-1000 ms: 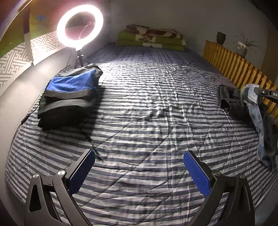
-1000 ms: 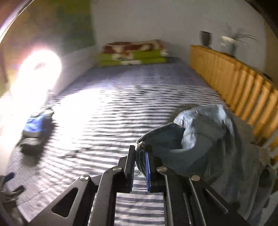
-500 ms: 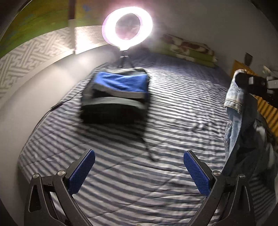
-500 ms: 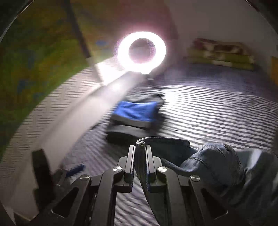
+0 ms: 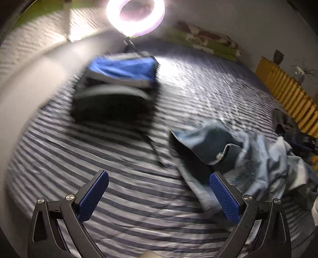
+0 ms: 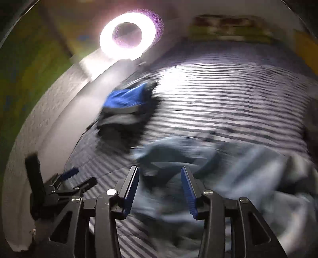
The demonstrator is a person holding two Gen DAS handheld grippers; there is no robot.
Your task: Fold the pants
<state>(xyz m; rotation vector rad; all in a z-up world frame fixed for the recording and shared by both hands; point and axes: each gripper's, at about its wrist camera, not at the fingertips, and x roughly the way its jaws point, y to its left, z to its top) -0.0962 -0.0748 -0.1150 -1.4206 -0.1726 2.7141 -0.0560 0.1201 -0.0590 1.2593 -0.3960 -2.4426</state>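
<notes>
Light blue jeans (image 5: 248, 150) lie crumpled on the striped bedspread (image 5: 139, 198), right of centre in the left wrist view. My left gripper (image 5: 159, 194) is open above the bedspread, its right pad (image 5: 224, 198) near the jeans' edge. In the blurred right wrist view the jeans (image 6: 228, 168) lie spread just beyond my right gripper (image 6: 160, 192), which is open with nothing between its pads. The left gripper (image 6: 65, 182) shows at that view's lower left.
A stack of folded clothes with a blue piece on top (image 5: 119, 87) sits at the left by a lit ring light (image 5: 135, 15). Dark garments (image 5: 286, 127) lie by the yellow slatted rail (image 5: 288, 99). Folded blankets (image 5: 202, 41) rest at the far end.
My right gripper has opened and let go of the jeans, which now lie on the bed. Both cameras swung, and the views are blurred by motion.
</notes>
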